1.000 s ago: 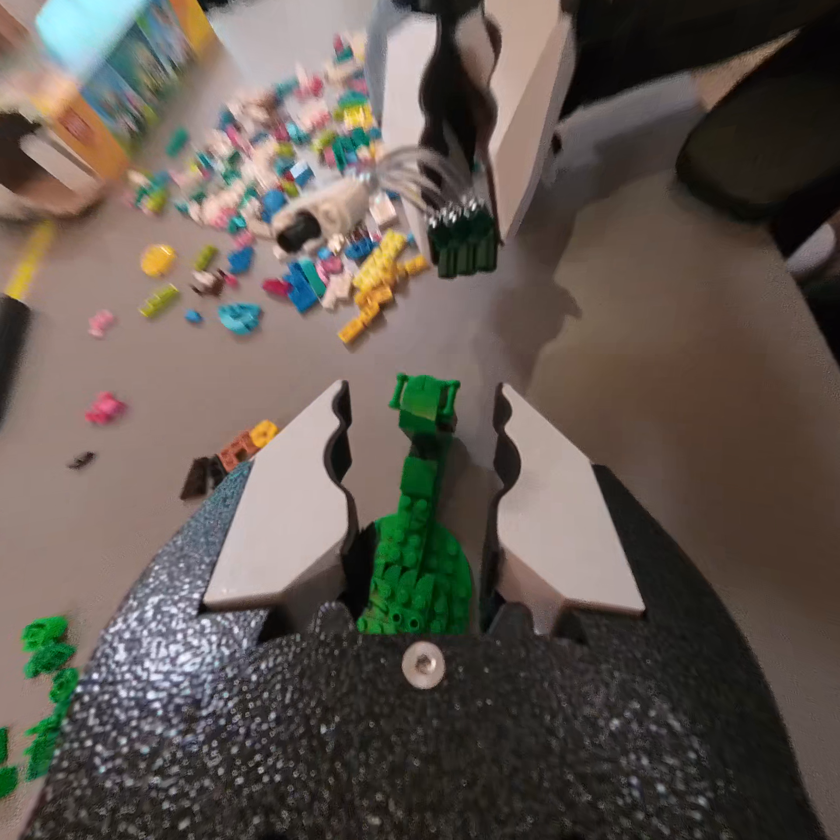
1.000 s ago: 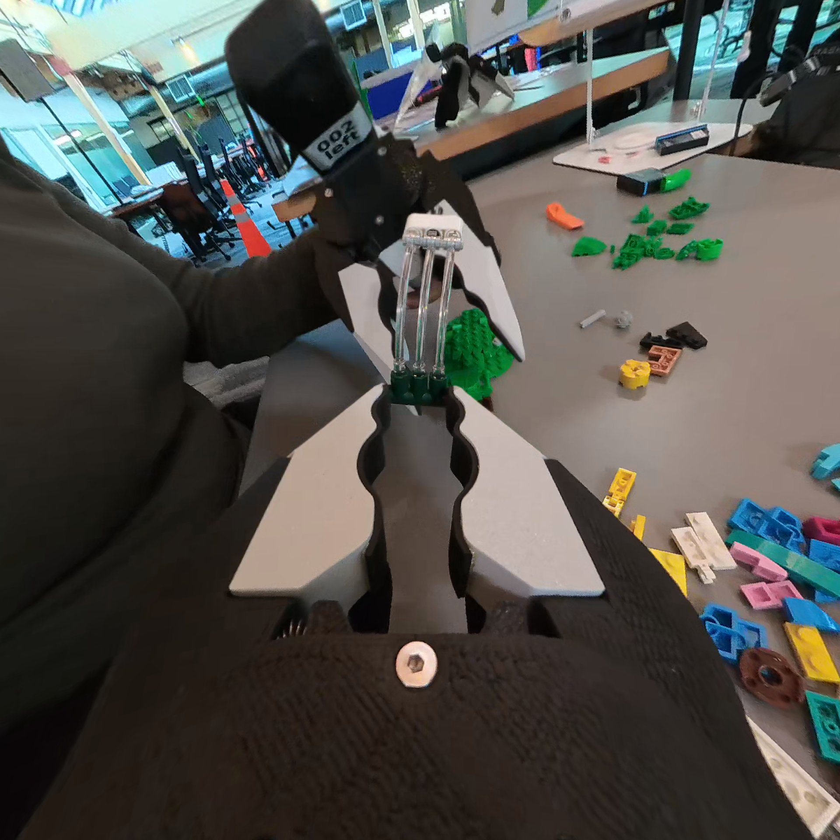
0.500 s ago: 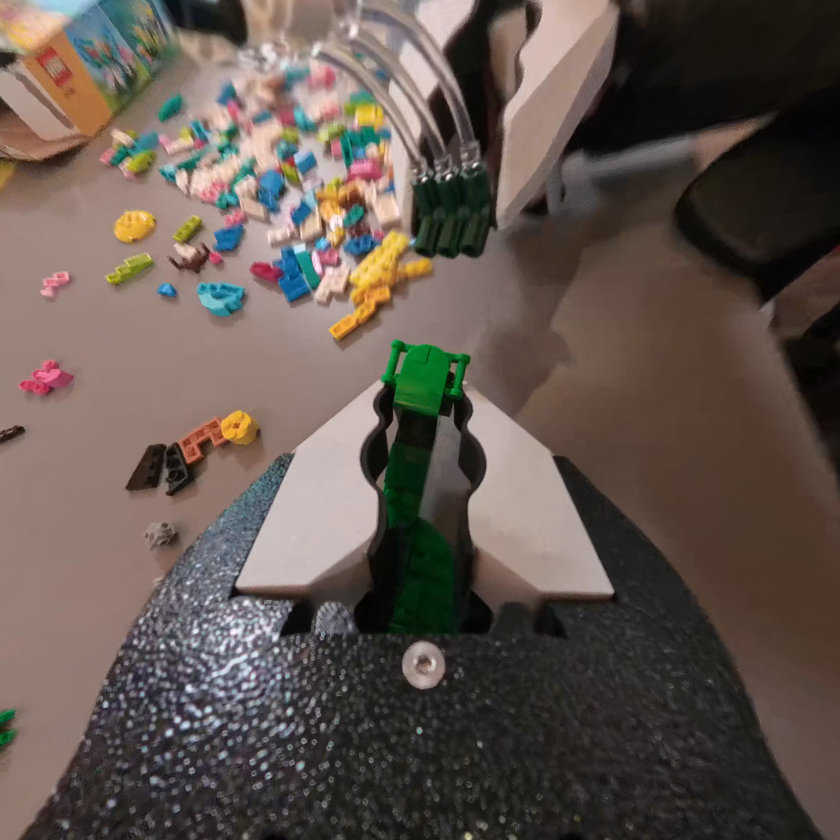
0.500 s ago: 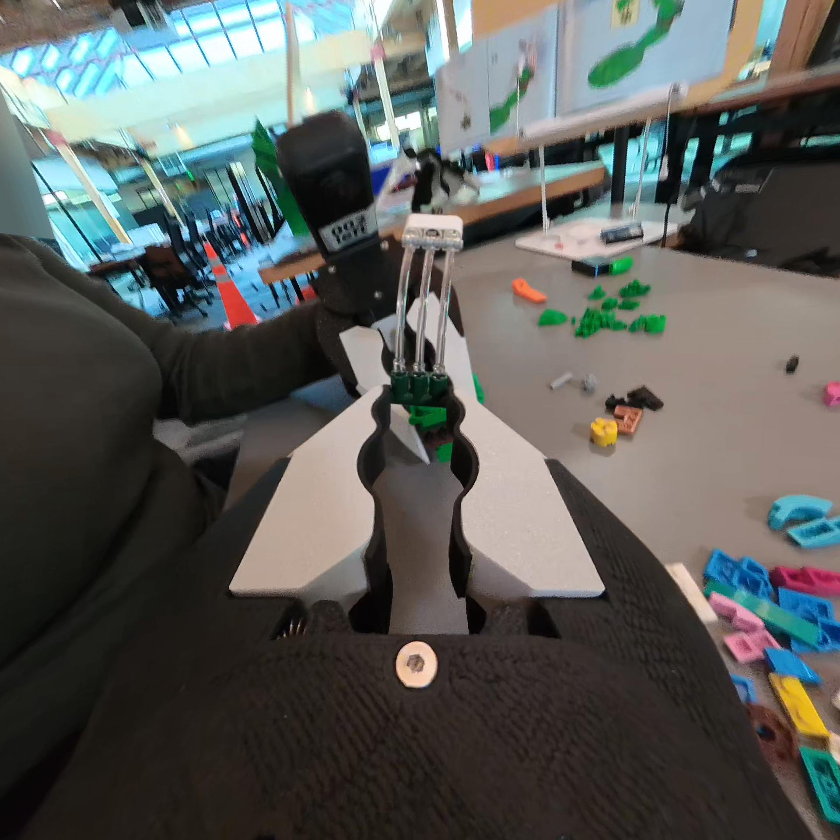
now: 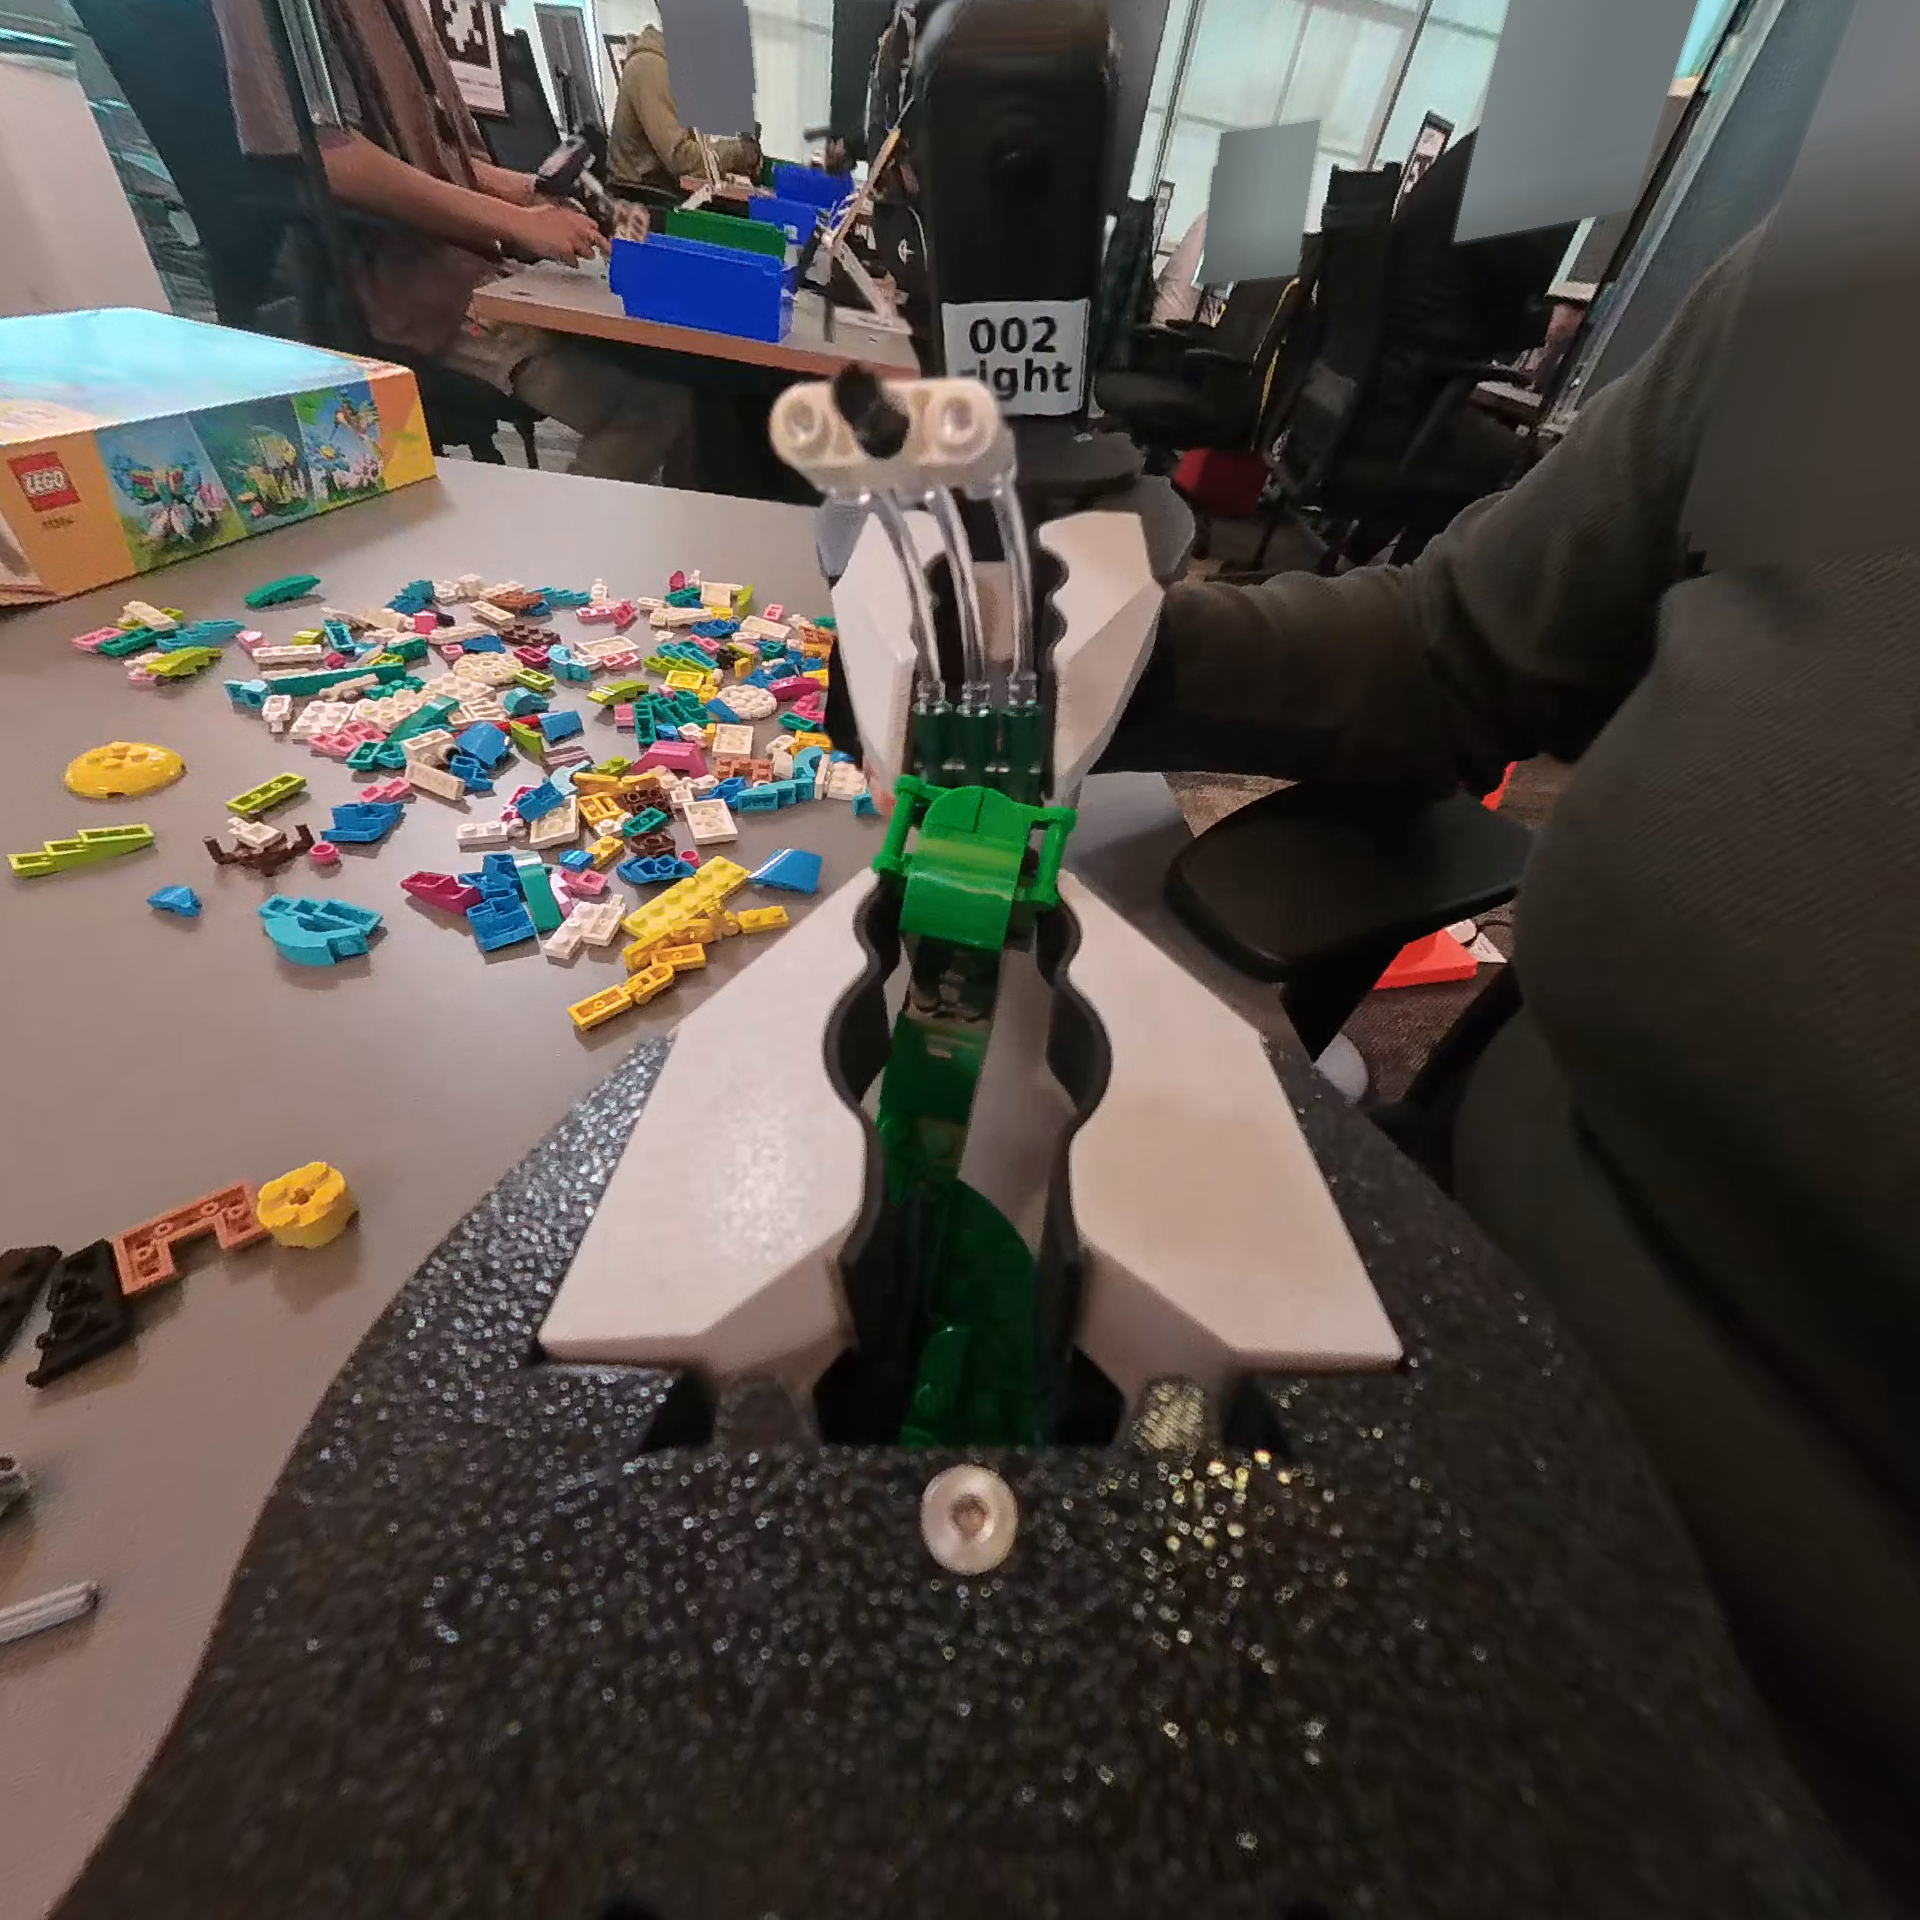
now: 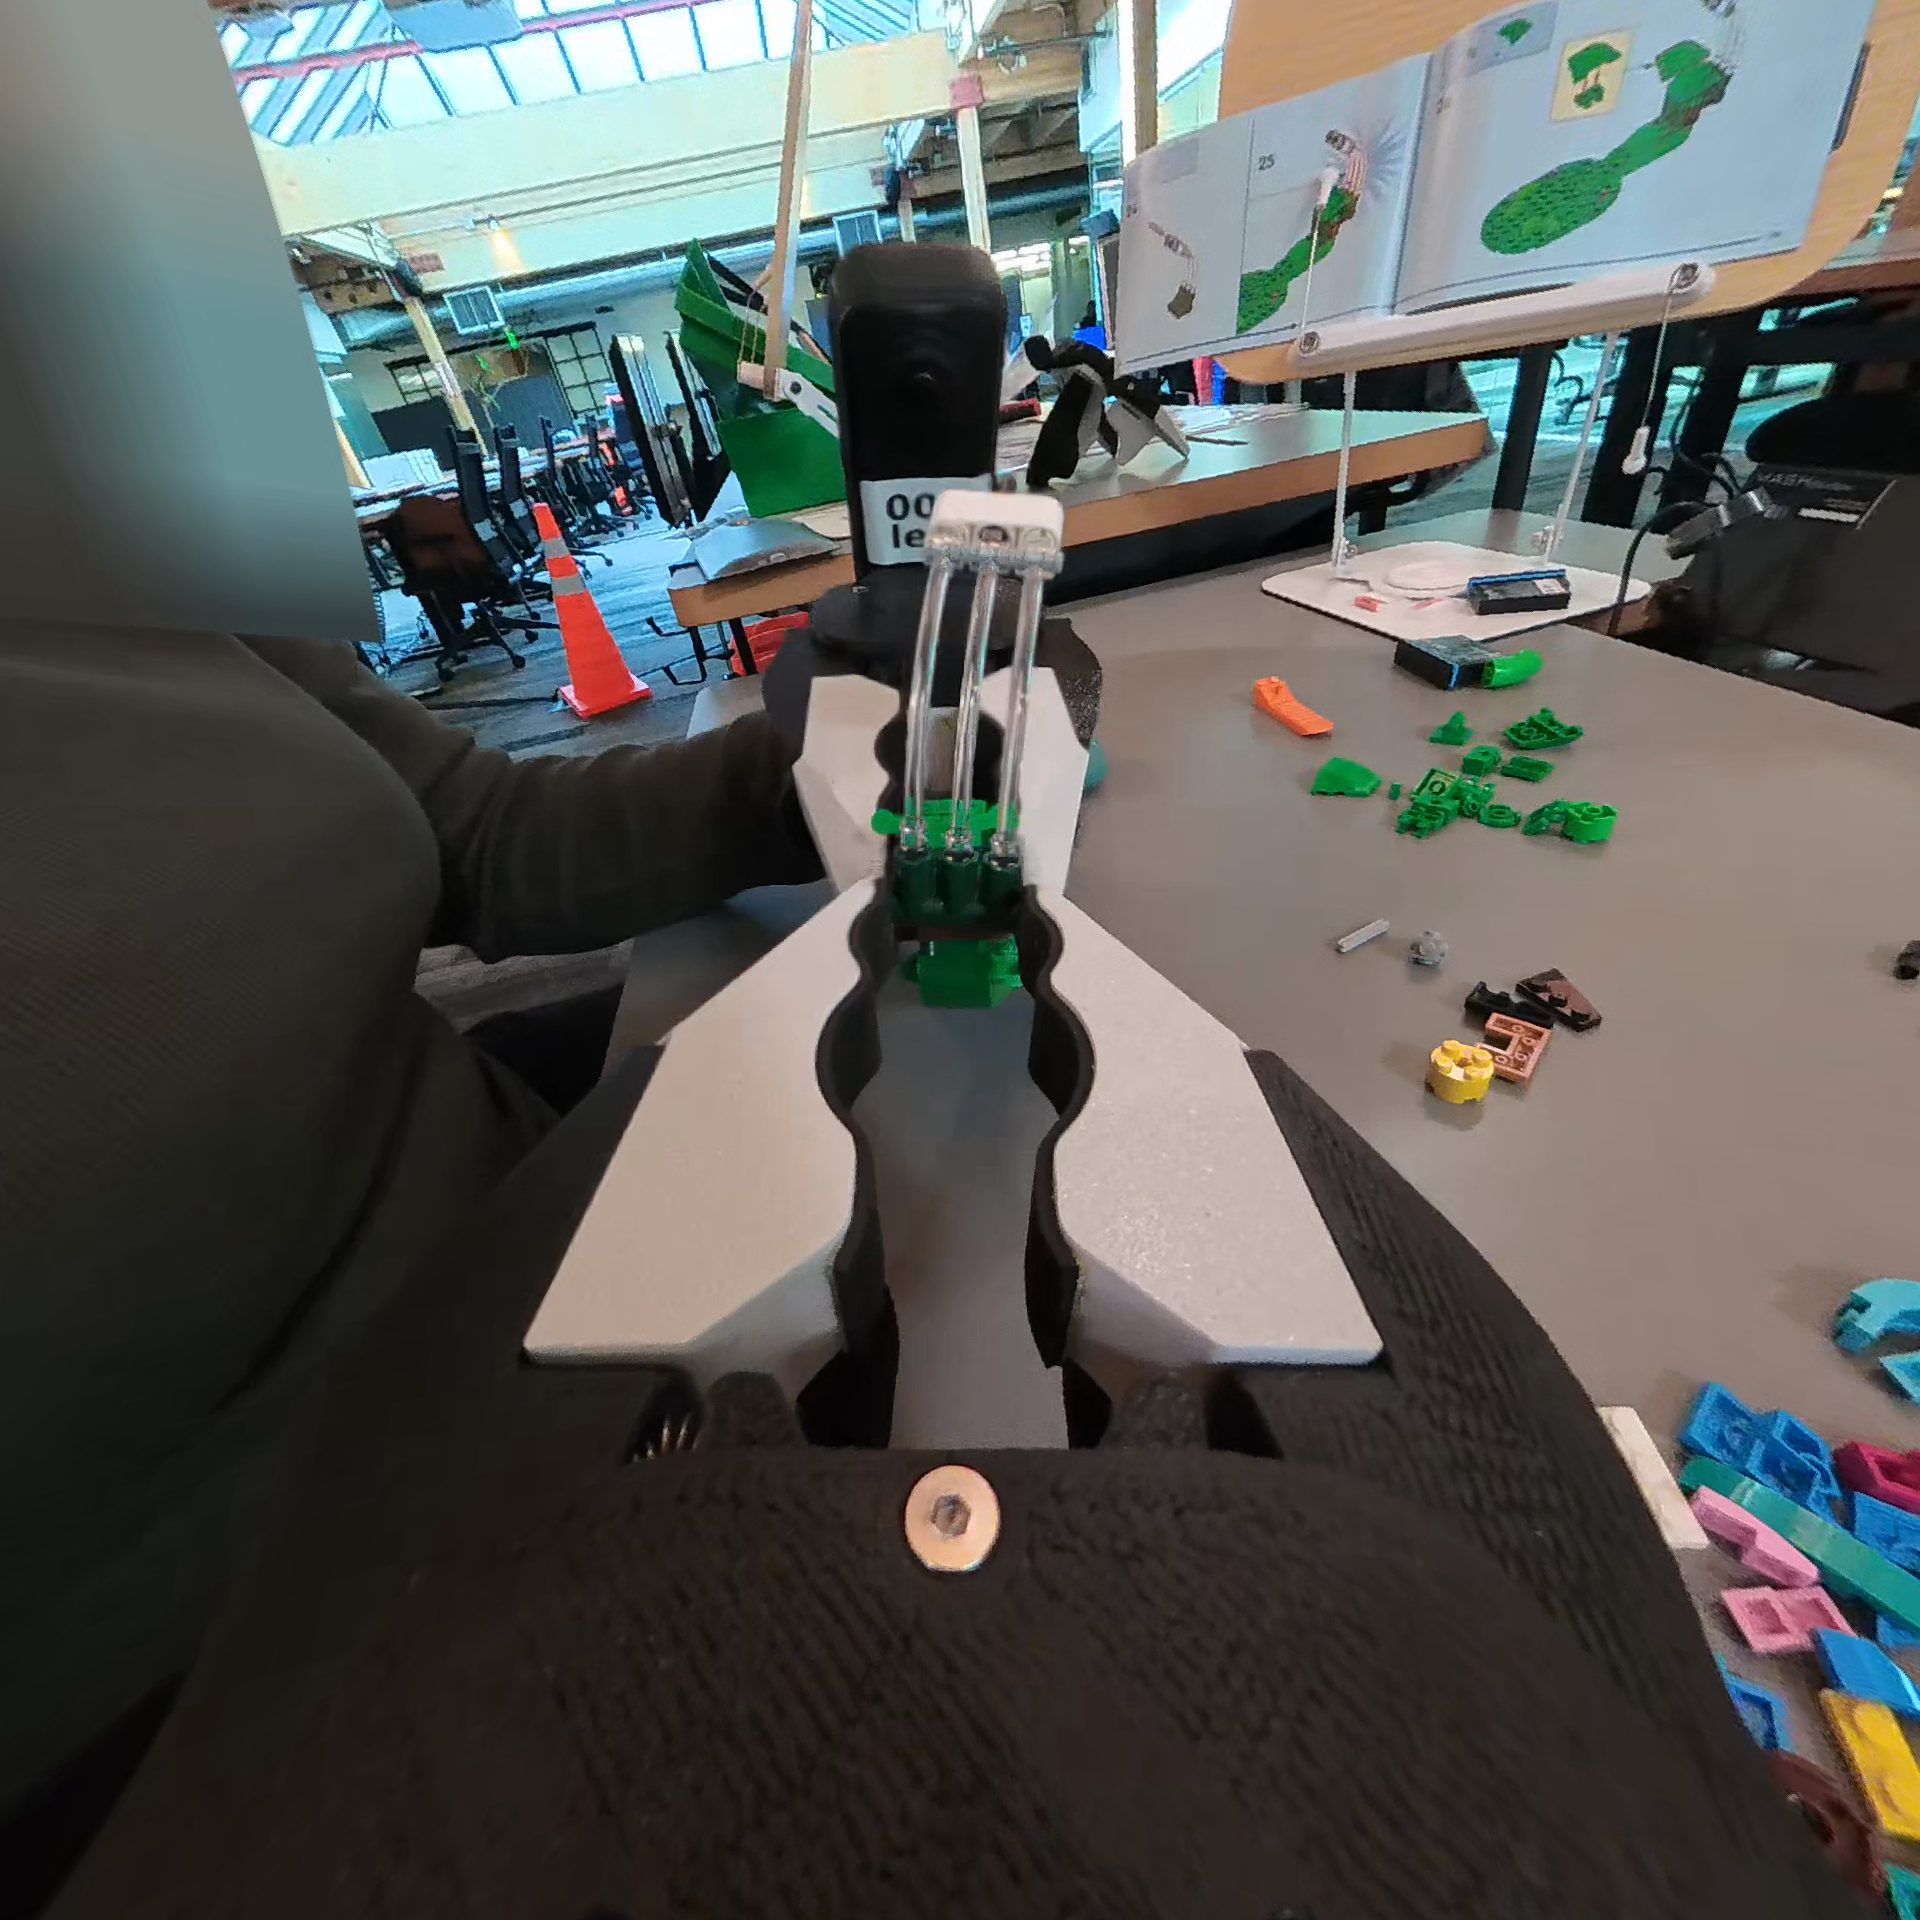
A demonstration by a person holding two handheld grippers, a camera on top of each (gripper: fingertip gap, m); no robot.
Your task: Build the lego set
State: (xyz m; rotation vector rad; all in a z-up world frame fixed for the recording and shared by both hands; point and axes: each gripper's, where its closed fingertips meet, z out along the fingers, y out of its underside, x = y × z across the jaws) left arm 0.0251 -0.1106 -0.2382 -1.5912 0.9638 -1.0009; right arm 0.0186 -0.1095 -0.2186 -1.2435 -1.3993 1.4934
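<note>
My left gripper [image 5: 961, 904] is shut on a green Lego stem assembly [image 5: 951, 997]; its bright green clip end [image 5: 971, 842] sticks out past the fingertips. My right gripper [image 6: 951, 909] is shut on the dark green base [image 6: 951, 878] of a piece with three clear curved rods [image 6: 971, 696] and a white top block [image 6: 995, 532]. The two grippers face each other above the table edge. In the left wrist view the dark green base [image 5: 977, 732] sits directly against the clip end. In the right wrist view the green stem [image 6: 961, 977] shows just beyond my fingertips.
A heap of loose coloured bricks [image 5: 540, 748] and the set's box [image 5: 197, 447] lie on the grey table [image 5: 312, 1060]. Green pieces [image 6: 1475, 784] and an open instruction booklet on a stand [image 6: 1455, 177] are at the far right. A person's dark sleeve [image 5: 1403, 644] is close by. Both grippers' tips are close together, under 4 cm apart.
My left gripper closed on the green stem and both grippers tilted up. The clear-rod piece came down until its dark green base met the stem's clip end.
</note>
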